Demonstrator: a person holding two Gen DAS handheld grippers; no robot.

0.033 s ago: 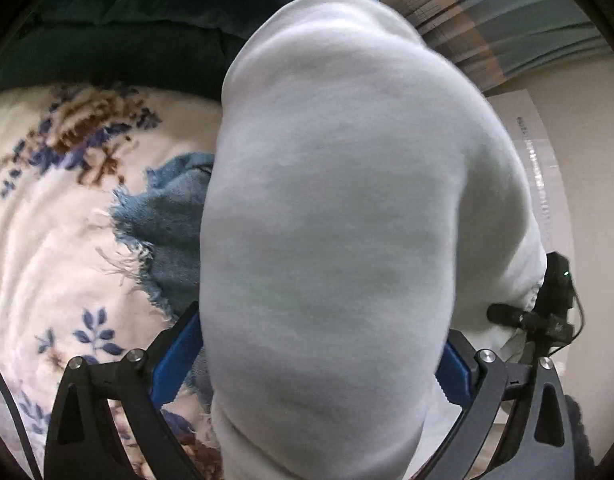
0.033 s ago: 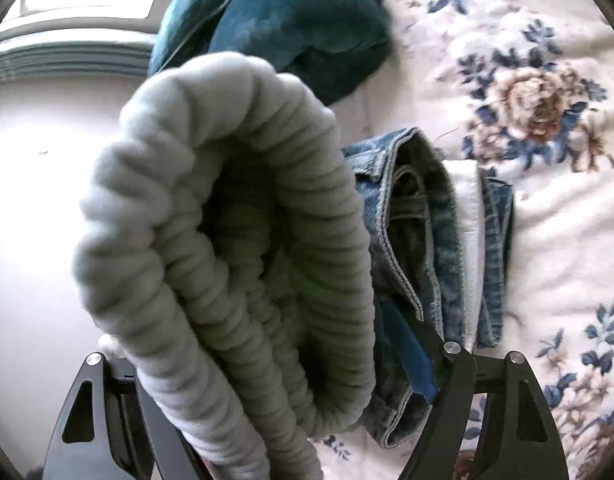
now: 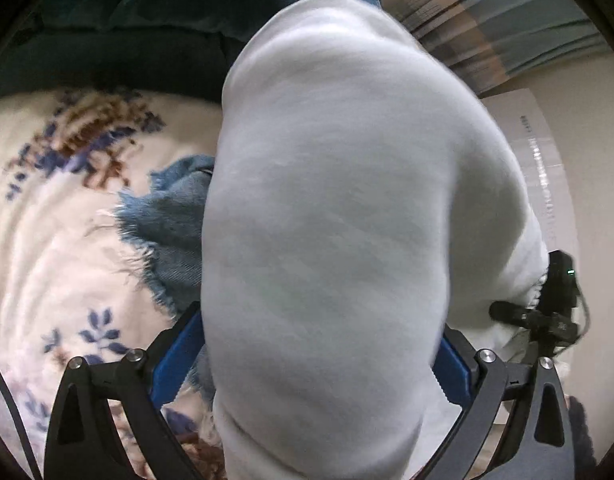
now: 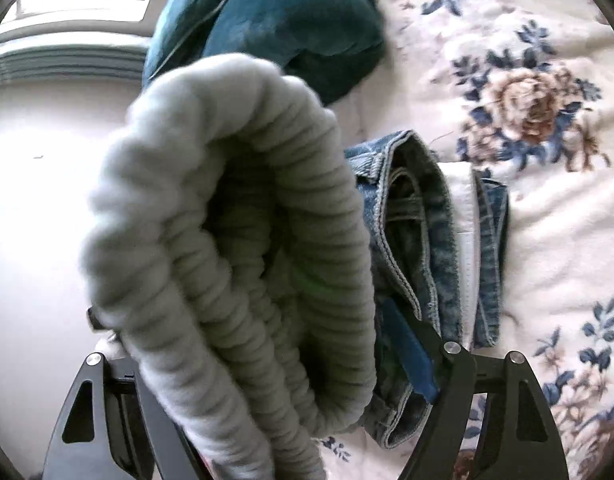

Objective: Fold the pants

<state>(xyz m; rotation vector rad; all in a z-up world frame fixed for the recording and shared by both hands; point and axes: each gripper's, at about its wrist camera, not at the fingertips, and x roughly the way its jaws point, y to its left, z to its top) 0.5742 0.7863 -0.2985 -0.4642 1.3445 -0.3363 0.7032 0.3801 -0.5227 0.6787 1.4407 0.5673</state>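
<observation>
**Both grippers clamped on grey sweatpants**

Fingers of your left gripper gripped the bunched grey sweatpants; your right gripper pinched their ribbed waistband. The sweatpants hung raised above folded jeans on the floral bedspread.

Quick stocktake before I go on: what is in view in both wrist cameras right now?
Sweatpants: one, pale grey, held up between both grippers; ribbed waistband faces the right wrist camera.
Jeans: one pair, blue denim, folded, on the bedspread behind the sweatpants; frayed hem in the left view.
Blanket: one, dark teal, bunched at the far end.
Bedspread: one, cream with blue and brown flowers.
Left gripper: black, blue pads, clamped on the sweatpants.
Right gripper: same, clamped on the waistband.
</observation>
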